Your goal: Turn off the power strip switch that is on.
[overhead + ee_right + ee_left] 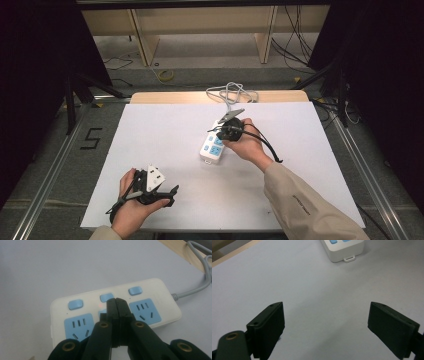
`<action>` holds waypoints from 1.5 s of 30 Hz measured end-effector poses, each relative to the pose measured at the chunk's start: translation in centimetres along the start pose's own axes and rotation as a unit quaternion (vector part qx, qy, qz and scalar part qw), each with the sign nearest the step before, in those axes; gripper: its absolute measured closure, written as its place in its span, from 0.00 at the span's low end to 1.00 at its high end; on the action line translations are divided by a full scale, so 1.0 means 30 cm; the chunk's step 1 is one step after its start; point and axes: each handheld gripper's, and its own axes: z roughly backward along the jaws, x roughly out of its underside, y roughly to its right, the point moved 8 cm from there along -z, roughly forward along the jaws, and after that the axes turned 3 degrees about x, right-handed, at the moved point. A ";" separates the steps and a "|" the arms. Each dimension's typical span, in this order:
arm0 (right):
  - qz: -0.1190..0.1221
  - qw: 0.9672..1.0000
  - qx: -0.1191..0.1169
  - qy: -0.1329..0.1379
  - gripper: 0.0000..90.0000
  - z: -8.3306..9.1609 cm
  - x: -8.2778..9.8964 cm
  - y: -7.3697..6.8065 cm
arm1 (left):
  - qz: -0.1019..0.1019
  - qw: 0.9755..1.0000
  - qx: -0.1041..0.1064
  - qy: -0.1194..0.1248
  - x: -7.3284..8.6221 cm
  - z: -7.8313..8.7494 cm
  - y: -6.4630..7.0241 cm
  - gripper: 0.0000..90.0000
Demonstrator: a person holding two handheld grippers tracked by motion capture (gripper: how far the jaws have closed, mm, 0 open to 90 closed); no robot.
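— Jaws pressed together, right gripper (pixel 117 302) tips at the middle blue switch (pixel 106 297) of the power strip (pixel 214 145), mid-table.
— Pressing looks underway; next, push squarely. Left gripper (pixel 172 195) idles, spread wide.

A white sheet (pixel 165 150) covers the table, and a white power strip (pixel 213 144) with blue sockets lies just right of its centre, its grey cable (pixel 231 93) coiling off toward 12 o'clock. The right gripper (pixel 228 131) sits over the strip's far half, held by the right hand (pixel 248 145). At 7 o'clock, well apart from the strip, the left hand (pixel 131 207) holds the left gripper (pixel 172 195) near the sheet's front edge, jaws pointing toward 3 o'clock.
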 end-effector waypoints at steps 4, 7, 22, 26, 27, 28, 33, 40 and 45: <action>0.002 1.000 -0.002 0.001 1.00 -0.007 -0.013 -0.008 | 0.000 1.000 -0.001 0.000 0.000 0.000 0.000 0.15; 0.001 1.000 -0.003 0.000 1.00 -0.010 -0.017 -0.011 | 0.000 1.000 -0.001 -0.001 0.001 -0.001 -0.002 0.15; -0.001 1.000 -0.005 -0.003 1.00 -0.035 -0.023 -0.016 | -0.001 1.000 0.001 0.000 0.000 -0.001 0.000 0.15; -0.006 1.000 -0.006 -0.005 1.00 -0.038 -0.026 -0.018 | 0.000 1.000 0.001 0.000 0.001 -0.001 0.000 0.15; -0.002 1.000 -0.006 -0.001 1.00 -0.040 -0.028 -0.017 | -0.001 1.000 0.002 -0.001 0.001 -0.001 0.000 0.15; -0.002 1.000 -0.006 -0.001 1.00 -0.041 -0.029 -0.017 | -0.001 1.000 0.002 -0.001 0.001 -0.002 0.001 0.15; -0.008 1.000 -0.006 -0.009 1.00 -0.047 -0.031 -0.017 | 0.000 1.000 0.003 0.000 0.000 -0.002 0.001 0.15; -0.009 1.000 -0.006 -0.007 1.00 -0.061 -0.034 -0.011 | 0.000 1.000 0.003 0.001 0.000 -0.002 0.001 0.15; -0.005 1.000 -0.008 -0.006 1.00 -0.065 -0.038 -0.013 | 0.000 1.000 0.003 0.000 0.002 -0.002 0.000 0.15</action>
